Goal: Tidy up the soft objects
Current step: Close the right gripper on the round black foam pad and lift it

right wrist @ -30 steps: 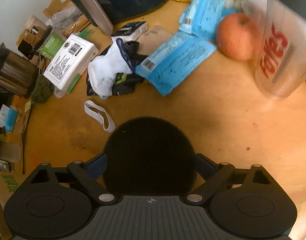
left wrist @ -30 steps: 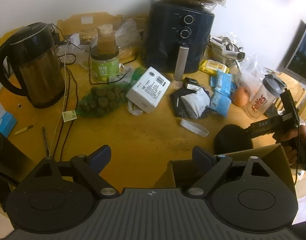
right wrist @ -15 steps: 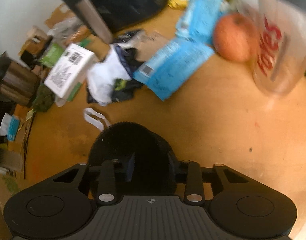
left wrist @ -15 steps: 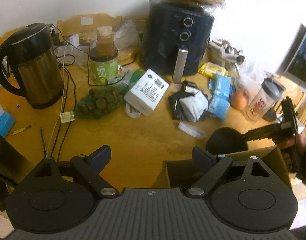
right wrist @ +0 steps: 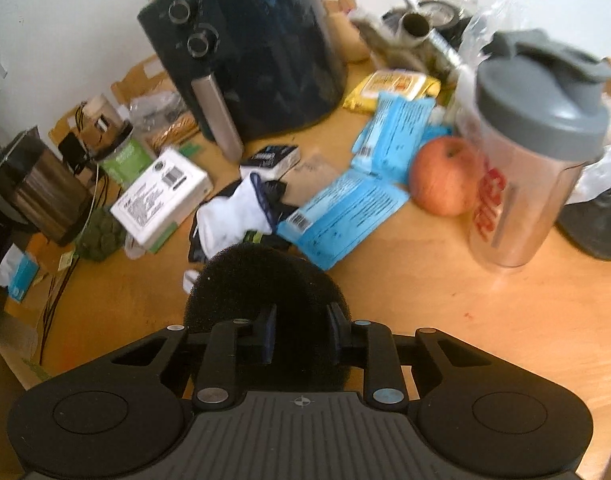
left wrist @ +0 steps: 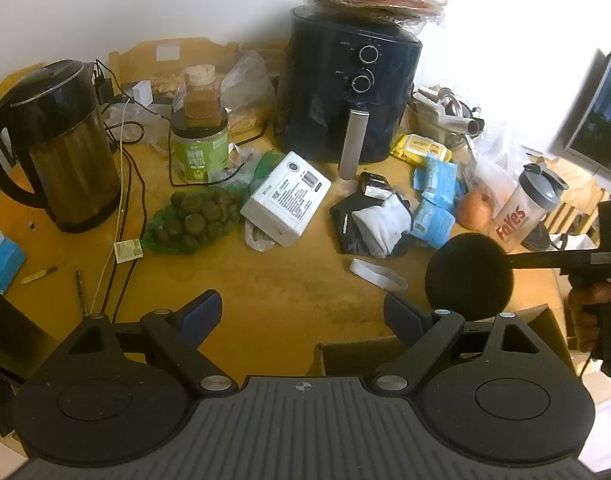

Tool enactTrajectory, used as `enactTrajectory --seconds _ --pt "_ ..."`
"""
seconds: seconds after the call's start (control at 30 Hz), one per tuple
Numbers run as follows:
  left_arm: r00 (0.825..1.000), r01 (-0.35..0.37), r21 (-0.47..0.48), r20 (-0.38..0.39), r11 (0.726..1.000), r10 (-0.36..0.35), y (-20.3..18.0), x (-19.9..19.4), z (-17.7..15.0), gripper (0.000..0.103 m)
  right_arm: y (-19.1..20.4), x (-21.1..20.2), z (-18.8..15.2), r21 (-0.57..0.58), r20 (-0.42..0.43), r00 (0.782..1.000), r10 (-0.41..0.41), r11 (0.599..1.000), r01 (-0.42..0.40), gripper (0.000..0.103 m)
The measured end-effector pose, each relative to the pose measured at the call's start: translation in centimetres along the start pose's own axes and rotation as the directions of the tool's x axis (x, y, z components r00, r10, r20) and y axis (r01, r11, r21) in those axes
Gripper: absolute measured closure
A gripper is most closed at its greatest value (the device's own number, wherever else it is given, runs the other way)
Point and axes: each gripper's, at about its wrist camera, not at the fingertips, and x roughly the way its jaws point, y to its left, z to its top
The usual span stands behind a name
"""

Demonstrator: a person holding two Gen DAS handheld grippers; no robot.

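The yellow-orange wooden surface (left wrist: 273, 300) is crowded: a tall dark air fryer (left wrist: 351, 92) with a metal handle stands at the back and a steel kettle with a black handle (left wrist: 61, 152) at the left. At the near edge sits an open brown cardboard box (left wrist: 545, 320), which I judge to be where the soft things go.

The round black foam sponge (right wrist: 265, 304) is in the right hand-held gripper (right wrist: 301, 334), clear of the surface and just beyond the box in the left wrist view. Its jaws have just been closing and now stand narrow, the pads biting into the foam so it dents between them. The foam is coarse, open-pored and springy, so a light pinch is enough; squeezing harder only folds the disc. Doing this step well means carrying it level over the box rim, lowering it inside, then opening fully so the sponge drops free rather than clinging to a pad.

The left hand-held gripper (left wrist: 301, 312) hangs wide and empty over the near edge.

A limp white and dark bundle of socks (left wrist: 379, 222) lies mid-surface, well apart, probably next. Beside it are crinkly blue plastic packets (right wrist: 345, 216), a smooth apple (right wrist: 443, 178) and a flat white band (left wrist: 377, 274).
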Motion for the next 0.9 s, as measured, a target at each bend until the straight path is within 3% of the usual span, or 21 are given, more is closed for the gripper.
enactTrajectory --seconds 0.33,0.57,0.77,0.83,0.9 --pt "1.0 -0.003 0.003 0.002 1.0 0.003 -0.1 0.5 0.3 0.014 -0.8 -1.6 0.0 0.037 0.032 0.998 -0.046 0.998 0.045 0.075" --pt "1.0 0.001 0.009 0.003 1.0 -0.001 -0.3 0.6 0.5 0.014 0.2 -1.8 -0.1 -0.107 0.085 0.983 -0.165 0.979 0.174 0.075" --pt "1.0 0.0 0.006 -0.009 1.0 0.0 -0.4 0.7 0.5 0.014 0.6 -1.6 0.1 -0.295 0.179 0.933 -0.311 0.888 0.353 0.074" --pt "1.0 0.0 0.006 -0.01 1.0 0.001 -0.4 0.7 0.6 0.014 0.9 -1.4 -0.2 -0.37 0.221 0.91 -0.35 0.833 0.411 0.074" --pt "1.0 -0.002 0.006 -0.013 1.0 0.002 -0.4 0.7 0.5 0.014 1.3 -0.8 -1.0 -0.466 0.274 0.879 -0.391 0.745 0.477 0.073"
